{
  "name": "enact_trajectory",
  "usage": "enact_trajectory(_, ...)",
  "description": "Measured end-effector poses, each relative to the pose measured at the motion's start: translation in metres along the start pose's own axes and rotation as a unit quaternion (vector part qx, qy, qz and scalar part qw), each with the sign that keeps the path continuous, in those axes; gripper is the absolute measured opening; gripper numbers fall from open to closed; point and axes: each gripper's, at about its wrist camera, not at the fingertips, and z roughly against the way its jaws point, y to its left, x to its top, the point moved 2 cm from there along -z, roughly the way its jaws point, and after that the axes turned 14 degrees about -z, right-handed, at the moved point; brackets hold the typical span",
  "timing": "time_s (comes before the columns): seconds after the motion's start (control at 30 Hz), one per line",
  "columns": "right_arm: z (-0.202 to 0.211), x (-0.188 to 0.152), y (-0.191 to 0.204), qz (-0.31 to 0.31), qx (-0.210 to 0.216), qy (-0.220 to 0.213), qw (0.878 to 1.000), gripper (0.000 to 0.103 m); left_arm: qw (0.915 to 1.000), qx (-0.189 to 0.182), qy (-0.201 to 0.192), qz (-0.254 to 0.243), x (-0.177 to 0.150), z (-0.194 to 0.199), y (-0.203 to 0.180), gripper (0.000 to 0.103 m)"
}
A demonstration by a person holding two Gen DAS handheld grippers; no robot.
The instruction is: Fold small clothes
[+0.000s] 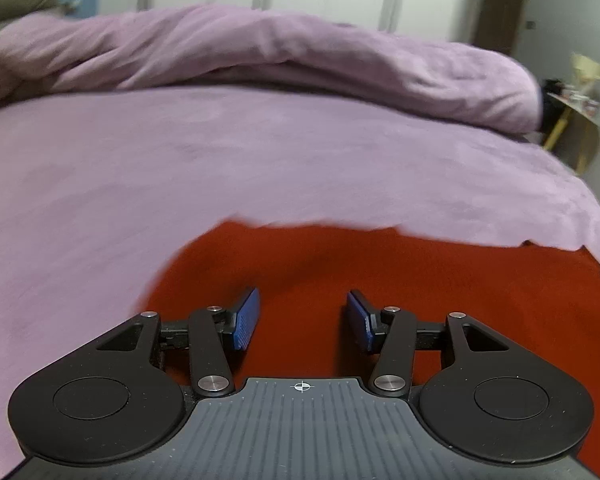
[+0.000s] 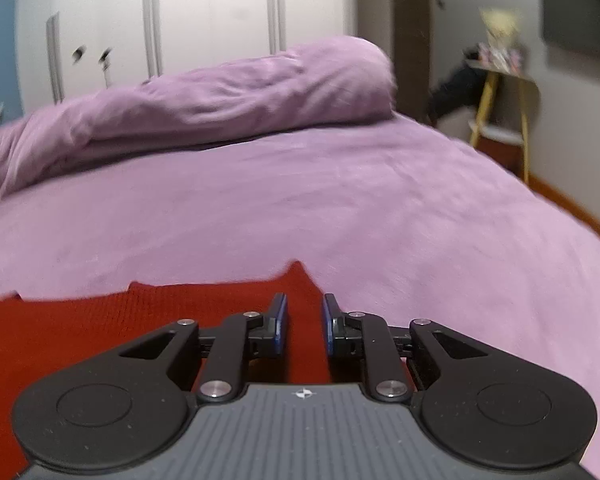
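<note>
Early in the task, by the look of it: red knit garment spread flat on the bed, no crease or fold line visible, nothing lifted. Folding itself judged still ahead; which kind of garment, impossible to say from the part shown.

Left gripper low over the red cloth, jaws wide apart, blue pads facing each other with only fabric beneath, nothing pinched. Right gripper at the garment's right edge, jaws parted by a narrower gap, a strip of red showing between them but not clamped; whether the tips touch the cloth, not clear.

In the right wrist view, garment filling the 7 to 9 o'clock area, a small pointed corner jutting up at 12 o'clock of the jaws. In the left wrist view, red spreading from 6 toward 3 o'clock, far edge wavy and blurred.

Fine ribbed knit texture, soft and limp, likely to drape and stretch when raised. Bed cover lilac, fleecy, matte. Rumpled duvet of the same lilac heaped at 12 o'clock, well apart from the garment. White wardrobe doors behind; small yellow-legged side table at 2 o'clock.
</note>
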Motion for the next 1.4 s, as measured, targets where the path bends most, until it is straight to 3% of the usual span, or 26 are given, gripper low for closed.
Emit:
enact_trajectory(0.13, 0.056, -0.018, -0.003, 0.007, 0.053, 0.015, 0.998, 0.06, 0.9993, -0.003, 0.02, 0.032, -0.029, 0.041, 0.035, 0.056)
enact_trajectory(0.23, 0.096, -0.046, 0.001, 0.008, 0.098, 0.065, 0.993, 0.07, 0.9976, -0.018, 0.036, 0.057, -0.052, 0.072, 0.048, 0.056)
enact_trajectory(0.33, 0.124, -0.072, 0.005, -0.014, 0.123, 0.11, 0.986, 0.083, 0.9938, -0.061, 0.047, 0.08, -0.071, 0.094, 0.053, 0.055)
enact_trajectory(0.43, 0.138, -0.089, 0.017, -0.019, 0.103, 0.134, 0.985, 0.096, 0.9863, -0.11, 0.05, 0.113, -0.076, 0.104, 0.056, 0.055)
enact_trajectory(0.53, 0.143, -0.097, 0.021, -0.05, 0.07, 0.145, 0.986, 0.097, 0.9791, -0.134, 0.062, 0.14, -0.077, 0.099, 0.055, 0.055)
enact_trajectory(0.63, 0.147, -0.103, 0.014, -0.117, 0.112, 0.177, 0.971, 0.098, 0.969, -0.148, 0.078, 0.182, -0.083, 0.091, 0.06, 0.054)
enact_trajectory(0.73, 0.162, -0.111, 0.02, -0.085, 0.139, 0.118, 0.979, 0.097, 0.9488, -0.18, 0.092, 0.243, -0.093, 0.077, 0.07, 0.051)
enact_trajectory(0.9, 0.171, -0.106, 0.04, -0.045, 0.172, 0.063, 0.982, 0.097, 0.9309, -0.2, 0.09, 0.292, -0.09, 0.059, 0.08, 0.044)
enact_trajectory(1.07, 0.162, -0.1, 0.067, -0.033, 0.174, 0.072, 0.982, 0.093, 0.9165, -0.212, 0.08, 0.33, -0.083, 0.037, 0.084, 0.03)
enact_trajectory(1.17, 0.154, -0.103, 0.083, -0.004, 0.169, 0.084, 0.982, 0.082, 0.9034, -0.223, 0.075, 0.358, -0.087, 0.031, 0.089, 0.025)
enact_trajectory(1.27, 0.144, -0.113, 0.099, 0.031, 0.156, 0.09, 0.983, 0.056, 0.9077, -0.229, 0.06, 0.346, -0.083, 0.034, 0.09, 0.023)
enact_trajectory(1.33, 0.133, -0.12, 0.109, 0.052, 0.141, 0.098, 0.984, 0.029, 0.9133, -0.228, 0.051, 0.333, -0.08, 0.039, 0.089, 0.023)
enact_trajectory(1.4, 0.123, -0.127, 0.116, 0.059, 0.134, 0.106, 0.984, 0.014, 0.9147, -0.226, 0.051, 0.331, -0.079, 0.038, 0.088, 0.024)
